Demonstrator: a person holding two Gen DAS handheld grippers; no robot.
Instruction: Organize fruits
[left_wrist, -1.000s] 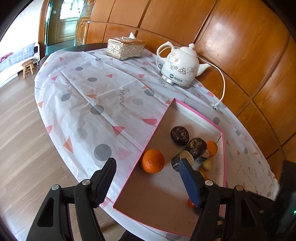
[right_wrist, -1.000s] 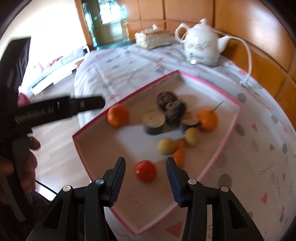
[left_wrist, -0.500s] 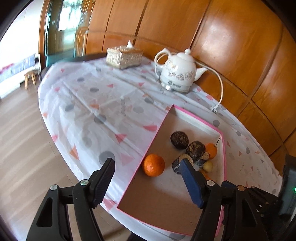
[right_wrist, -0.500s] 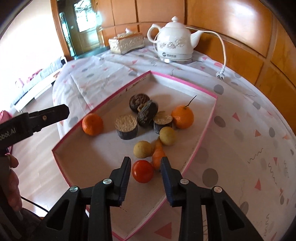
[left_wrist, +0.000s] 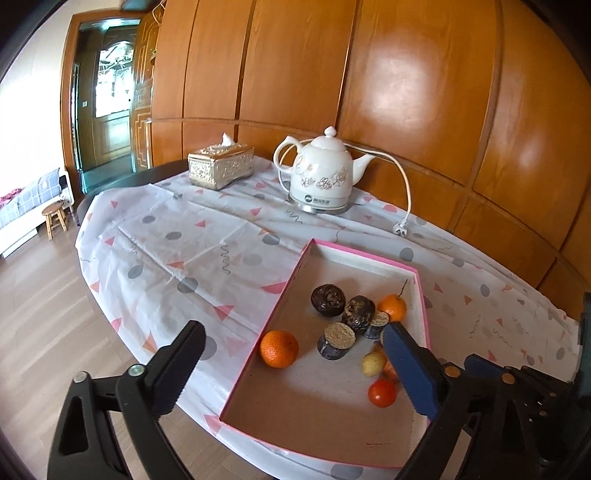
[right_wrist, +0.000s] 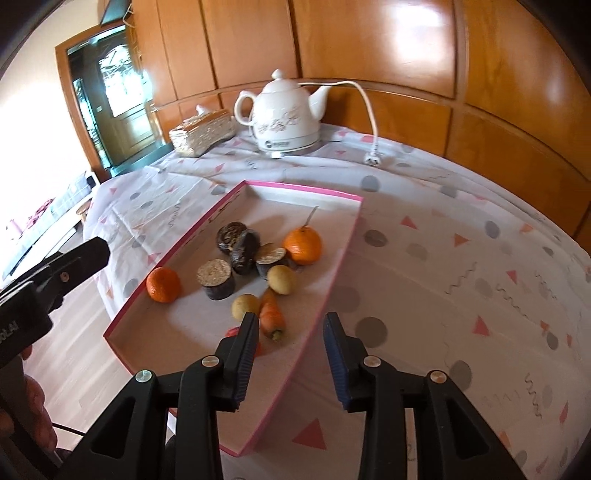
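Observation:
A pink-rimmed cardboard tray (left_wrist: 291, 291) (right_wrist: 347, 240) lies on the table and holds the fruit. In it are an orange (left_wrist: 279, 348) (right_wrist: 163, 284) by the left rim, a stemmed orange (left_wrist: 392, 307) (right_wrist: 303, 245), several dark round fruits (left_wrist: 328, 300) (right_wrist: 216, 283), two small yellow fruits (right_wrist: 281, 279), a small carrot (right_wrist: 271, 317) and a red tomato (left_wrist: 382, 393), mostly hidden in the right wrist view. My left gripper (left_wrist: 295, 358) is open and empty above the tray's near end. My right gripper (right_wrist: 290, 338) is open and empty over the tray's right rim.
A white electric kettle (left_wrist: 321, 177) (right_wrist: 284, 114) with a loose cord and plug (left_wrist: 400, 229) stands at the back. A tissue box (left_wrist: 221, 166) (right_wrist: 202, 132) sits to its left. The patterned tablecloth (left_wrist: 177, 236) ends at the table edge, with wooden floor below.
Both grippers have risen and tilted up, so more wall shows. The right gripper has opened wider and shifted right, off the tomato. The fruit has not moved.

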